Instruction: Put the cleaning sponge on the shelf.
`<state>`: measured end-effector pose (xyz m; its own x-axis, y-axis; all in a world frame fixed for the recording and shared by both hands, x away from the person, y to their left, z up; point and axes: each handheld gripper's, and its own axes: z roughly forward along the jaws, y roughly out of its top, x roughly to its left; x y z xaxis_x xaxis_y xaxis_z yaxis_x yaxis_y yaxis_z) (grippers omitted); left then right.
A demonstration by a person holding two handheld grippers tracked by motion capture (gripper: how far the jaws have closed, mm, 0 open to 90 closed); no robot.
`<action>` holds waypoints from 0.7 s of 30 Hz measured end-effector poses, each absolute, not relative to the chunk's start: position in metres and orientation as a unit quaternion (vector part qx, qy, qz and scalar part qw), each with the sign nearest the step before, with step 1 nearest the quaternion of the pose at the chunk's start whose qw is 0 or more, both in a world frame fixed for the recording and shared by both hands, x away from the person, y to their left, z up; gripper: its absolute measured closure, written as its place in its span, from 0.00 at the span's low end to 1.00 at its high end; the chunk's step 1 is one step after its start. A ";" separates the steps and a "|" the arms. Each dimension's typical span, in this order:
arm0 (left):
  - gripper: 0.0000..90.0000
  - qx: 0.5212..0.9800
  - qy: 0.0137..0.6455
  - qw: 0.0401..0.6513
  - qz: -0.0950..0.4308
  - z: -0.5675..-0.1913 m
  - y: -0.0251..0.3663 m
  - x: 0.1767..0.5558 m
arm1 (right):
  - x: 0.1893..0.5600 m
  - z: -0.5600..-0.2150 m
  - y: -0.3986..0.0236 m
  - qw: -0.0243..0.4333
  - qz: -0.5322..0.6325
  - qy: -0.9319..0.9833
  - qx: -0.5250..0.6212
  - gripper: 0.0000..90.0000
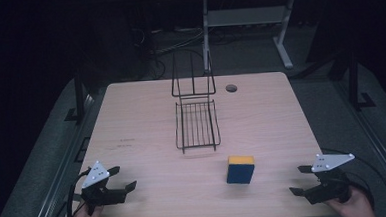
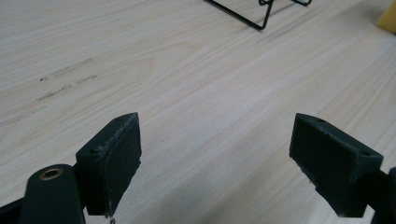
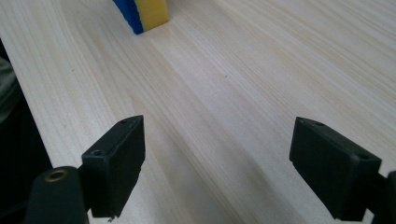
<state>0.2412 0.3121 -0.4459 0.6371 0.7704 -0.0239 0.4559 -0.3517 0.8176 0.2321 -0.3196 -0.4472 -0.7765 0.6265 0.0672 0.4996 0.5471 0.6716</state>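
Observation:
A sponge block, blue with a yellow top, stands on the wooden table in front of a black wire rack. My left gripper rests near the table's front left corner, jaws open and empty, well left of the sponge. In the left gripper view the gripper has bare wood between its pads, with the rack's foot ahead. My right gripper sits at the front right, open and empty. In the right gripper view the gripper faces the sponge at the far upper left.
A round cable hole lies in the table's back part, right of the rack's upright back. Beyond the table stands a white desk frame on a dark floor with cables. The table edge runs close to my right gripper.

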 end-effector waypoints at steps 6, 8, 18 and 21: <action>0.18 0.786 0.390 0.435 0.204 -0.441 0.313 0.240 | 0.232 -0.447 -0.319 0.090 0.350 0.877 0.318 0.20; 0.18 0.785 0.387 0.435 0.211 -0.440 0.312 0.240 | 0.232 -0.446 -0.317 0.089 0.347 0.879 0.316 0.20; 0.18 0.797 0.360 0.430 0.225 -0.443 0.308 0.239 | 0.232 -0.443 -0.309 0.088 0.344 0.885 0.303 0.20; 0.18 0.796 0.358 0.433 0.226 -0.443 0.308 0.240 | 0.233 -0.441 -0.305 0.085 0.341 0.887 0.298 0.20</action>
<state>0.2396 0.3084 -0.4431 0.6413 0.7656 0.0504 0.3742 -0.3695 0.8506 0.2331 -0.3054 -0.4414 -0.8075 0.5875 0.0524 0.4713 0.5892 0.6562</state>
